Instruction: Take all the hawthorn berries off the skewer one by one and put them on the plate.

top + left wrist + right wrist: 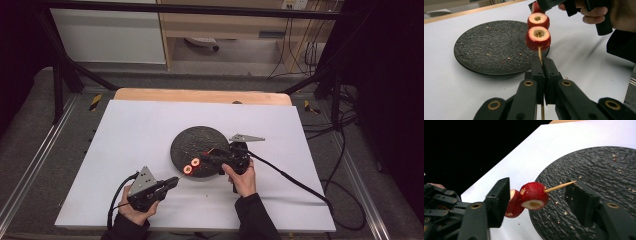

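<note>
The left hand-held gripper (pixel 173 182) is positioned near the front edge of the white surface (pixel 130 135), with its jaws pressed together on the lower end of a thin wooden skewer (pixel 540 53). In the left gripper view the skewer rises from between the closed jaws and passes through two red, cored fruit pieces. The nearer fruit piece (pixel 538 38) sits just above the jaws; the farther fruit piece (pixel 538 21) lies directly behind it on the same stick. The skewer is held clear of the surface, over the front rim of the round black plate (pixel 195 137), which lies near the centre of the surface and carries scattered crumbs. The right hand-held gripper (pixel 206 155) is positioned over the near right part of the plate. In the right gripper view its jaws stand wide apart, one to each side of the loaded skewer (pixel 560 186): the left jaw is just beside the rear fruit piece (pixel 513 203), and the skewer's pointed tip reaches the right jaw. Contact between jaws and fruit cannot be determined.
</note>
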Available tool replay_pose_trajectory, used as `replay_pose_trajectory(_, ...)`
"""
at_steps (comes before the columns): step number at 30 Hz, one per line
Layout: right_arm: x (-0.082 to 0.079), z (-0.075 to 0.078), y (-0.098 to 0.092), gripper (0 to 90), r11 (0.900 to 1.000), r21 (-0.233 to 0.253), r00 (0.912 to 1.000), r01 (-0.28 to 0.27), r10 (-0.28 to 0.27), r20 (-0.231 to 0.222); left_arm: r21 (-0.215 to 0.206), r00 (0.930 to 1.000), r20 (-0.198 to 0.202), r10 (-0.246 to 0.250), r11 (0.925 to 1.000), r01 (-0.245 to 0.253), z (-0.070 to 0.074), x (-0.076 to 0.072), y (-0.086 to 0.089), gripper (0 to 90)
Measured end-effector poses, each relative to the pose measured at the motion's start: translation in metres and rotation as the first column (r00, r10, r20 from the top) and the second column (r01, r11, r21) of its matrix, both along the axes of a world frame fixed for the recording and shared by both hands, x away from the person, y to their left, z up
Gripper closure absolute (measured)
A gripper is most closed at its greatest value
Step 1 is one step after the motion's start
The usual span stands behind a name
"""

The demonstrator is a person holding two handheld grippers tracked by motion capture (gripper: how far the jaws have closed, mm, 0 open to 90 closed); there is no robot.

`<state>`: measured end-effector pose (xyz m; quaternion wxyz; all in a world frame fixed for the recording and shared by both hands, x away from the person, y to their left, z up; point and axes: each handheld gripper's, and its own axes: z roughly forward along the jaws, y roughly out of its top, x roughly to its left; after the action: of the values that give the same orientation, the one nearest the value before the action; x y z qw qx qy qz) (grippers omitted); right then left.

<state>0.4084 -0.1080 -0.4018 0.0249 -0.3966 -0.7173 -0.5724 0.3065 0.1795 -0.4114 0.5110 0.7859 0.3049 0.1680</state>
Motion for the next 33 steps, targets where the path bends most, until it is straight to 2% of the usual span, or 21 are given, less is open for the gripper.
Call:
replay_pose_trajectory(9, 0.001, 0.0, 0.001, 50.8, 0.999, 0.045, 0.9986, 0.002, 0.0, -0.053, -0.001, 1.0, 0.007, 0.007, 1.0, -0.007, 0.0, -0.001, 0.0, 88.3)
replay_pose_trajectory(10, 0.001, 0.0, 0.001, 50.8, 0.999, 0.045, 0.9986, 0.002, 0.0, -0.053, -0.001, 1.0, 0.007, 0.006, 1.0, -0.006, -0.001, -0.001, 0.0, 88.3)
replay_pose_trajectory(11, 0.001, 0.001, 0.0, 55.5, 0.999, 0.048, 0.9988, 0.011, -0.008, -0.049, -0.003, 0.9999, 0.008, 0.007, 1.0, -0.007, 0.0, -0.001, 0.001, 88.2)
replay_pose_trajectory(24, 0.004, 0.009, -0.005, 59.4, 0.997, 0.078, 0.999, 0.013, -0.01, -0.043, -0.015, 0.9995, 0.031, 0.007, 0.9999, -0.007, 0.001, -0.002, 0.001, 88.3)
replay_pose_trajectory(33, 0.012, 0.022, -0.017, 61.5, 0.995, 0.078, 0.9978, 0.066, -0.065, -0.014, -0.023, 0.9993, 0.036, 0.013, 0.9997, -0.012, 0.003, -0.003, 0.005, 88.3)
